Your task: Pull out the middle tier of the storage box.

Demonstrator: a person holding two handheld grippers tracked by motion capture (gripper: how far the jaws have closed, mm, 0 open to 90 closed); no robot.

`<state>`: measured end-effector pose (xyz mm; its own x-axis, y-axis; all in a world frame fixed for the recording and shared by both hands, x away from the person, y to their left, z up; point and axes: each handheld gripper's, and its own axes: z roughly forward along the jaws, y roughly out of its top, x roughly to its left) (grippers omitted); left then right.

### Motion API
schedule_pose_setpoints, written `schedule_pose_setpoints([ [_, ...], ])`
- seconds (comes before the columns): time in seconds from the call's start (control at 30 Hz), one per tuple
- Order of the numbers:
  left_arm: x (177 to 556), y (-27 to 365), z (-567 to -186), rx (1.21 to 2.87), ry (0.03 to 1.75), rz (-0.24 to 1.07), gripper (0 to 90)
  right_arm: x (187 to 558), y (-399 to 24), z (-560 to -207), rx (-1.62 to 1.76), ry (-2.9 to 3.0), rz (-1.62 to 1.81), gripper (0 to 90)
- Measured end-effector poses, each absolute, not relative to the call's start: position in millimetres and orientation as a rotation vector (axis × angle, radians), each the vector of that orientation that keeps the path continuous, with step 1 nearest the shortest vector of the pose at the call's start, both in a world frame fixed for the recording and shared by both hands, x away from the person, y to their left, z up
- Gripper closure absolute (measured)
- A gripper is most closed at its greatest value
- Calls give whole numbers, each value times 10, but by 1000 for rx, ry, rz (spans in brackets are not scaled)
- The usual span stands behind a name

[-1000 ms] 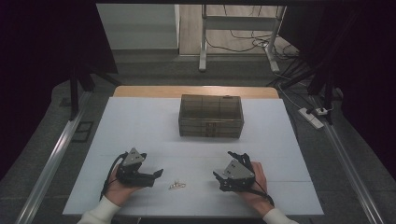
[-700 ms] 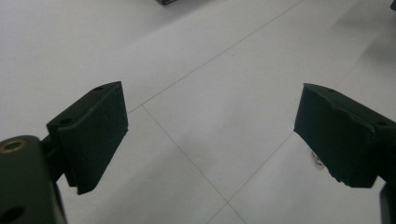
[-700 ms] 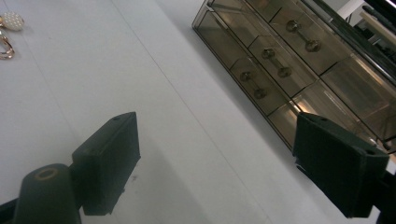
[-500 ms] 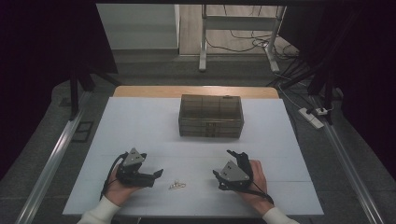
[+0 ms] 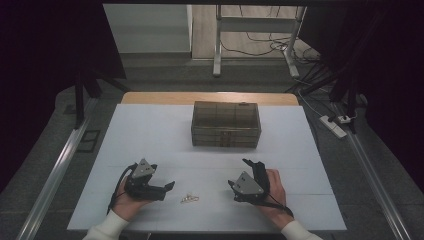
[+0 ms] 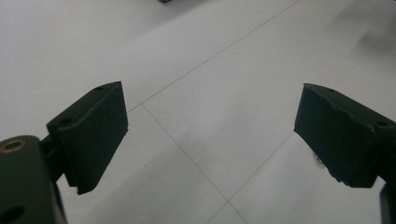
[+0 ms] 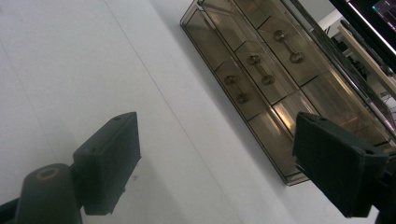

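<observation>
Smoky translucent plastic drawer box (image 5: 226, 125), rectangular; matte white table (image 5: 150, 135).

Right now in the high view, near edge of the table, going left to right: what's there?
Left gripper in the person's left hand → small pale object, too small to identify, lying on the white table → right gripper in the right hand. Both grippers' fingers stand open.

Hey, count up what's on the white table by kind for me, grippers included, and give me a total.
Black two-jaw grippers: 2, the left gripper and the right gripper
Smoky translucent plastic drawer box: 1
Small pale metallic item, too small to identify: 1
Total: 4
</observation>
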<state>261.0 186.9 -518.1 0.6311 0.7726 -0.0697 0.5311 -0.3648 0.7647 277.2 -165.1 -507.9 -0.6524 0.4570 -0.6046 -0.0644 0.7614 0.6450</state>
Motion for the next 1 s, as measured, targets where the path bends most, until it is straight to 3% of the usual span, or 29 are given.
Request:
schedule_pose_setpoints([
  [1.0,2617,1852,-5194,2065,1020,383,96,2864,-1558,-5105,217,2085,690,199],
])
